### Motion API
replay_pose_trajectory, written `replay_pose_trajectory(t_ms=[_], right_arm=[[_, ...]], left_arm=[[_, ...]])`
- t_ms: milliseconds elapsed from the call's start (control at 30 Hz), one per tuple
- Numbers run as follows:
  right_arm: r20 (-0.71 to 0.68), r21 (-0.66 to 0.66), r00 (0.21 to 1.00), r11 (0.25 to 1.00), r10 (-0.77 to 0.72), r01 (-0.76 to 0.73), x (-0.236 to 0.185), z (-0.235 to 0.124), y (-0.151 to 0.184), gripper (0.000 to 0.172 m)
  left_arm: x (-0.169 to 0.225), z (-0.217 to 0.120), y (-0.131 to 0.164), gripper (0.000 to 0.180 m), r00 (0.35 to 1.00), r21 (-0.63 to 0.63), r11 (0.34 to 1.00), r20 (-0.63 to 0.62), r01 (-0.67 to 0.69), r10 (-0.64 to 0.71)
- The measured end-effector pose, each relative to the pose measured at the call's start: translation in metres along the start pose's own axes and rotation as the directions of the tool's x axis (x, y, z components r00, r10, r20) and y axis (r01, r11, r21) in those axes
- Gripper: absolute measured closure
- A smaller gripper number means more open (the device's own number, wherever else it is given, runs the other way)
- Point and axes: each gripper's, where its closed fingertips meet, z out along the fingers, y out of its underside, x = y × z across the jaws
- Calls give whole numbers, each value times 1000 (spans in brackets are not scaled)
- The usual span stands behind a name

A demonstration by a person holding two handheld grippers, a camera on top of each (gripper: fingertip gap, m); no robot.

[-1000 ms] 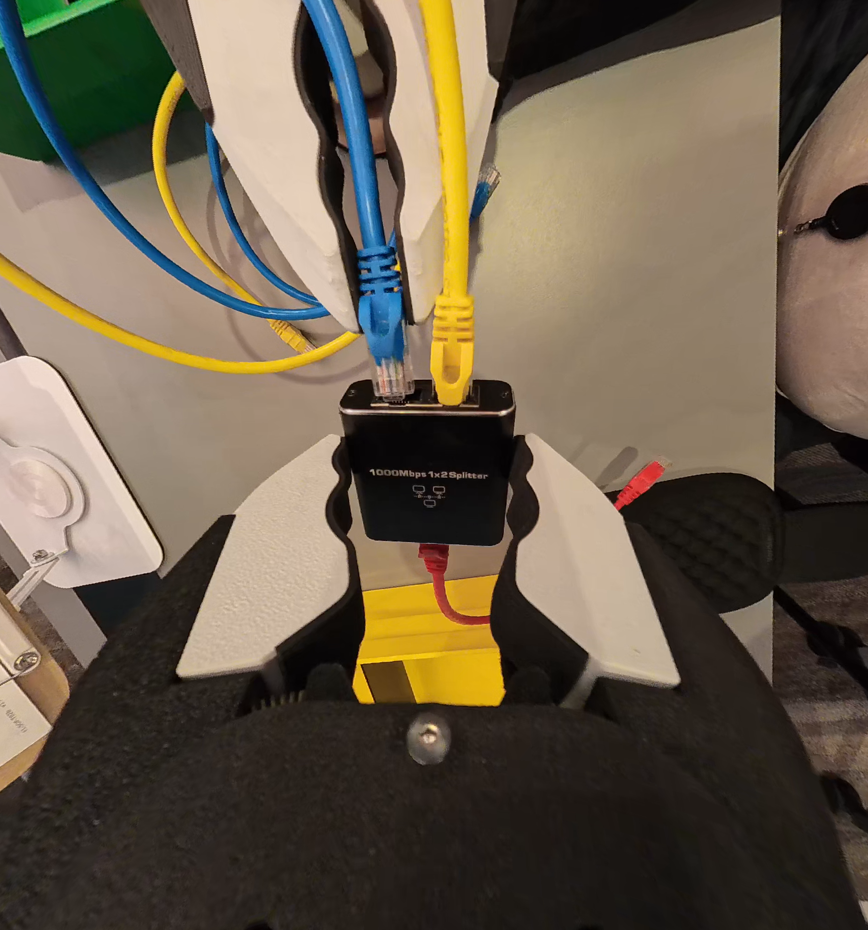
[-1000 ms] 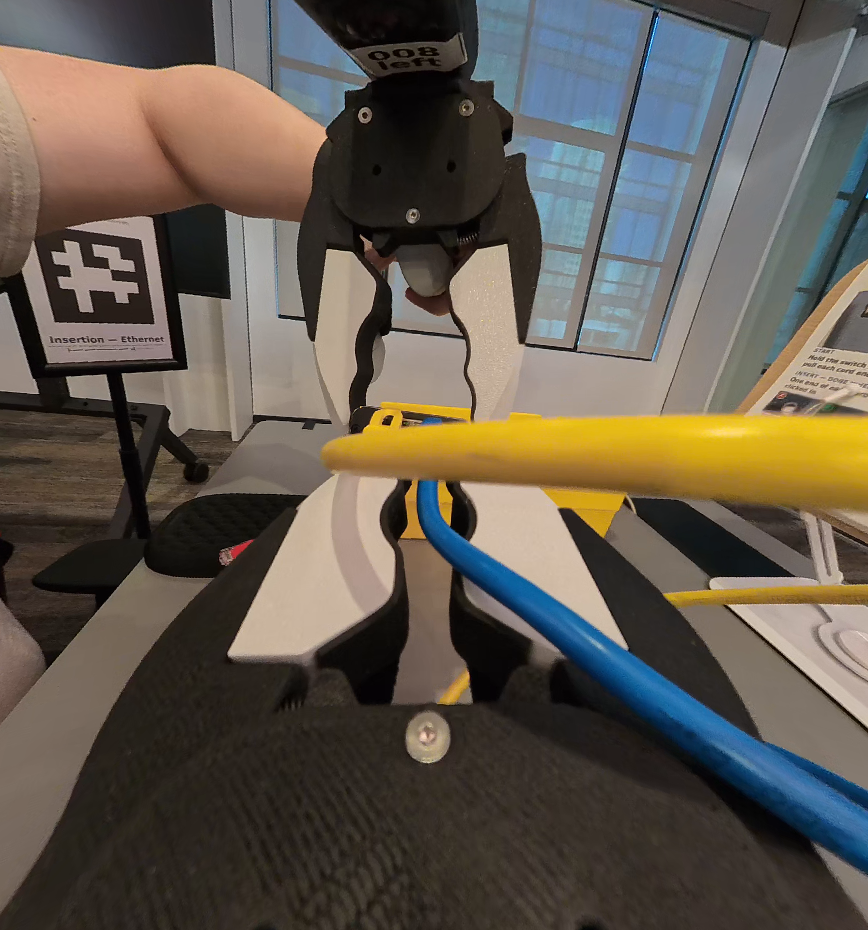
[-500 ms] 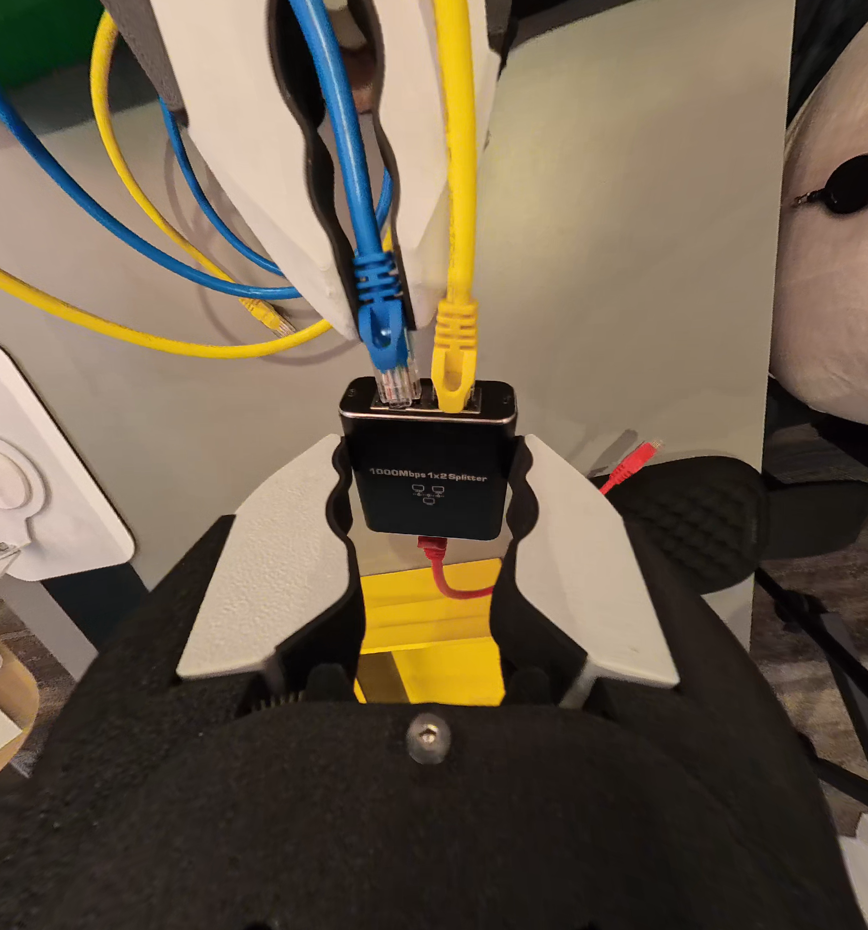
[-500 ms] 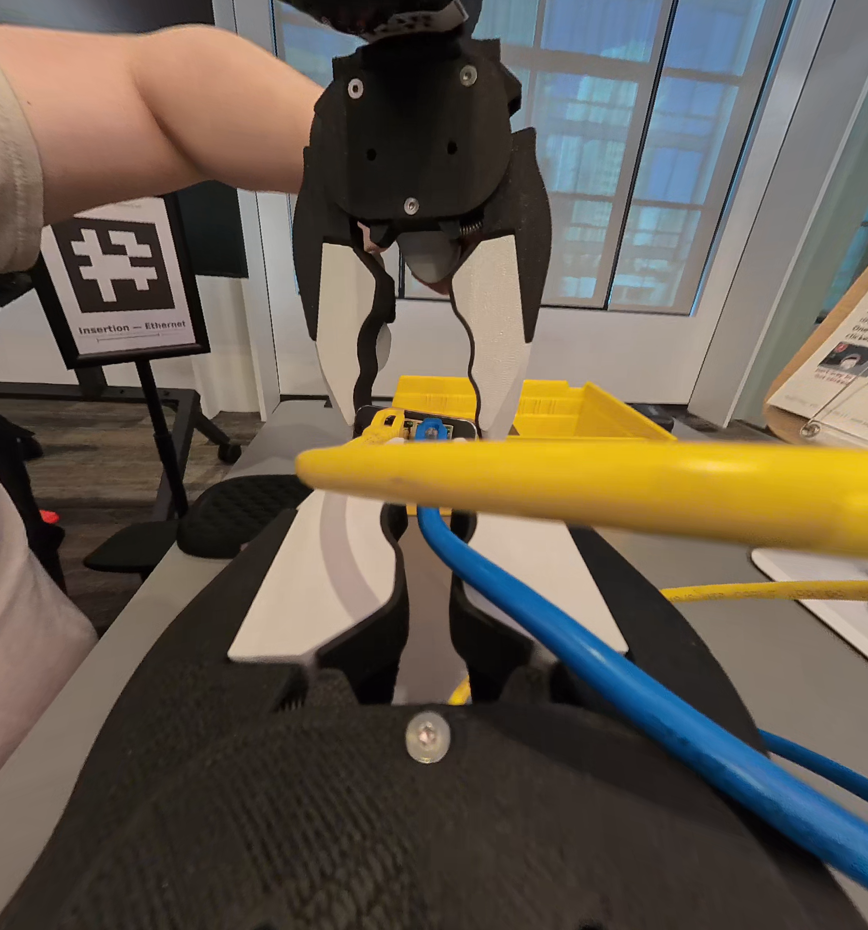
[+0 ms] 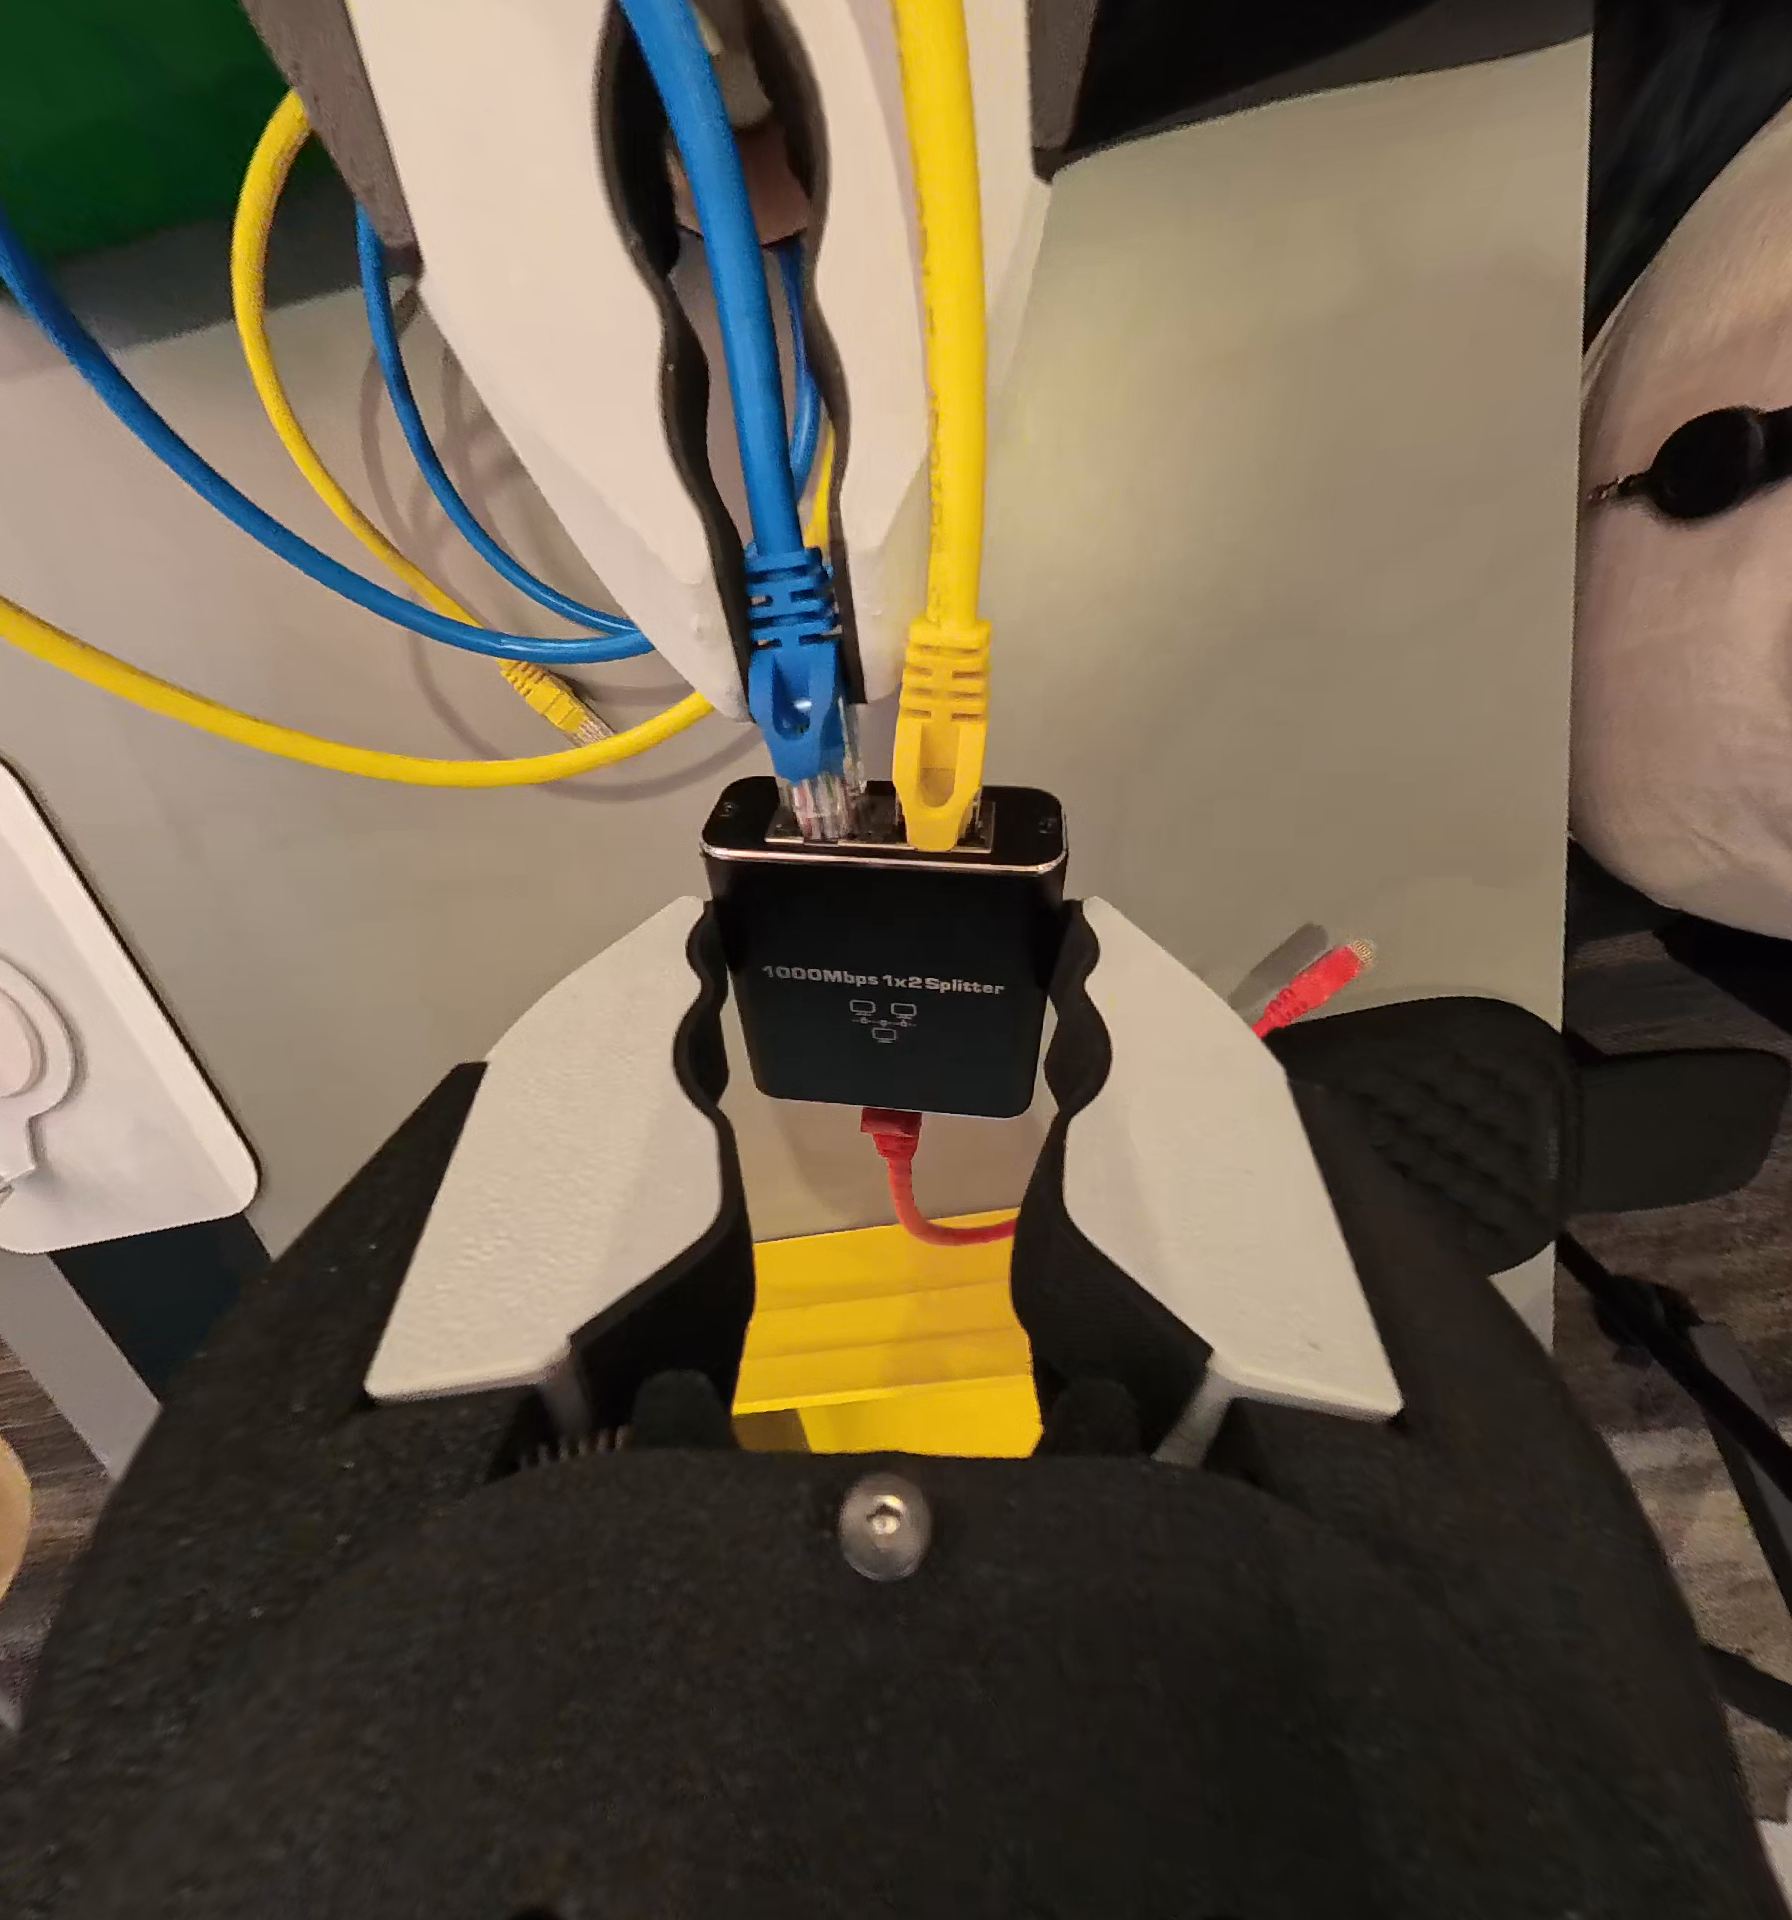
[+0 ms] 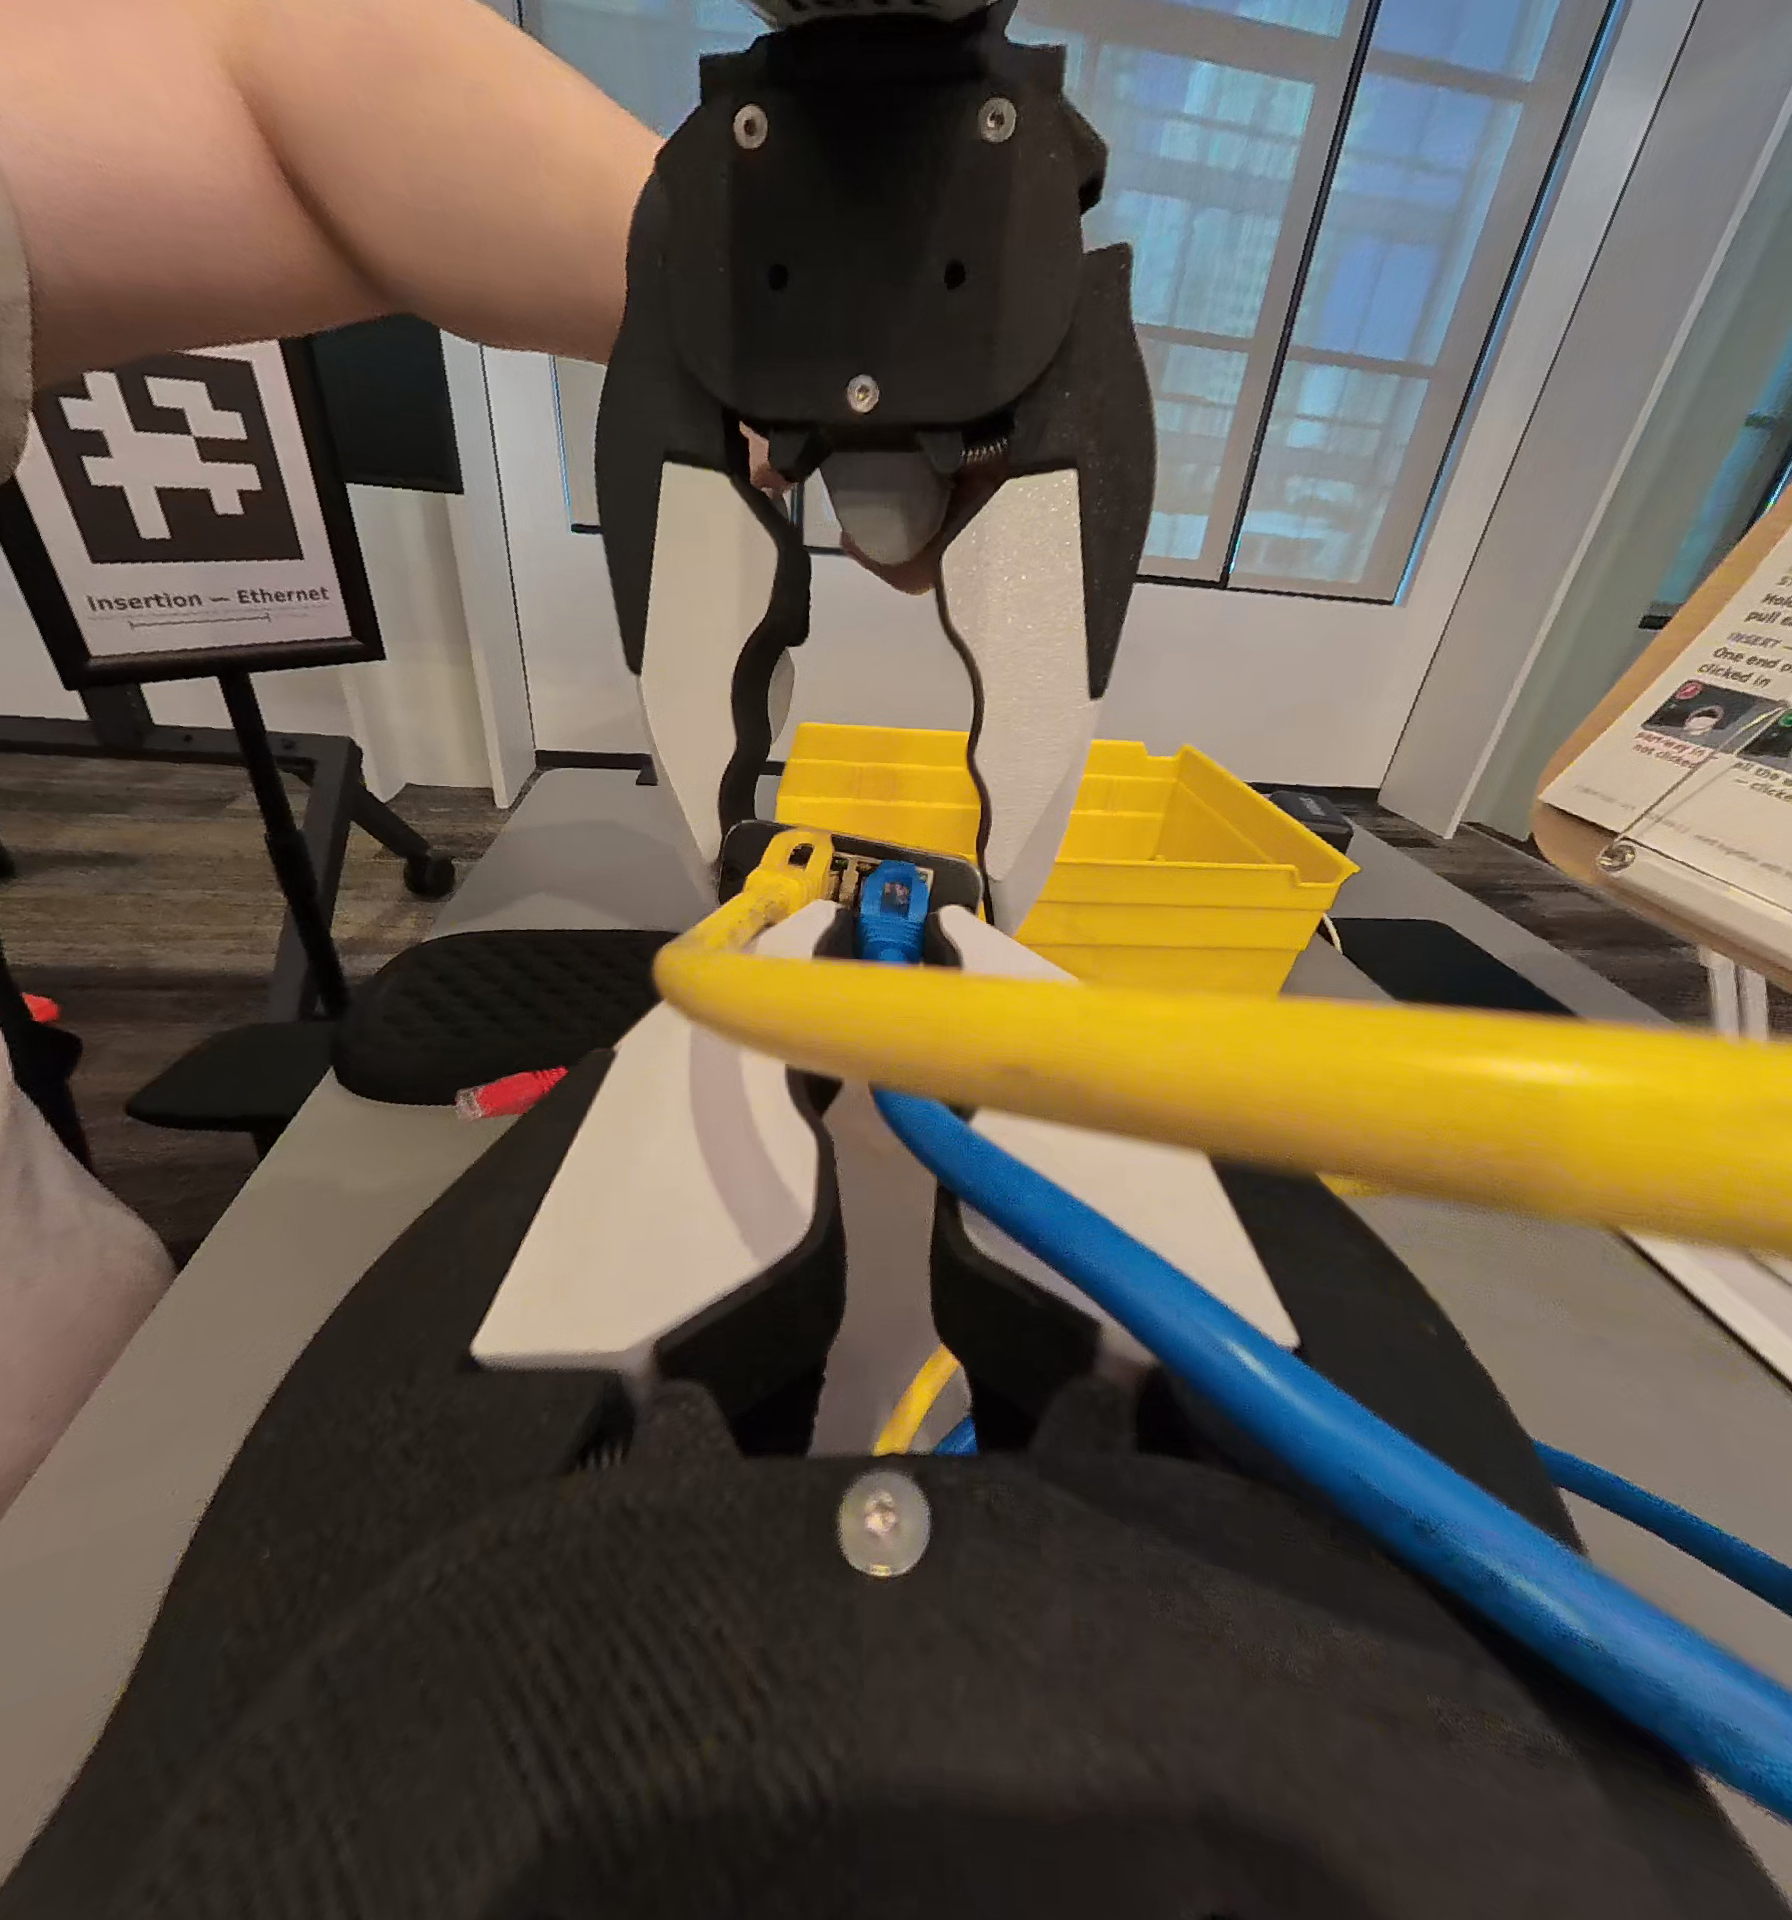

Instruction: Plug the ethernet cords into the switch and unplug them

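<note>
Small black box-shaped switch (image 5: 887, 997) clamped in left gripper (image 5: 887, 935); above switch, right gripper (image 5: 798, 665) pinching blue ethernet plug (image 5: 793, 665) at port, beside seated yellow ethernet plug (image 5: 942, 717).

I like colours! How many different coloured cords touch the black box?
3. Blue cord entering its top left port, yellow cord plugged beside it, red cord underneath the black box.

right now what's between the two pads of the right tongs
The blue ethernet plug, pinched by its ribbed boot, its clear tip at the black switch. Both wrist views show it.
</note>
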Motion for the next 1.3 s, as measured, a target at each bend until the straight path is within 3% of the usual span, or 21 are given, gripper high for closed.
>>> replay_pose_trajectory(t_ms=[333,500,1300], right_arm=[[53,16,987,988,152,-153,2,7,6,159],[42,-45,995,995,96,-94,-1,8,13,158],[-6,0,996,996,88,-88,8,-2,5,154]], left_arm=[[-1,4,8,120,999,-60,998,-38,30,-32],[0,10,13,120,1000,-107,994,-24,-20,17],[-10,2,6,120,998,-86,995,38,-40,44]])
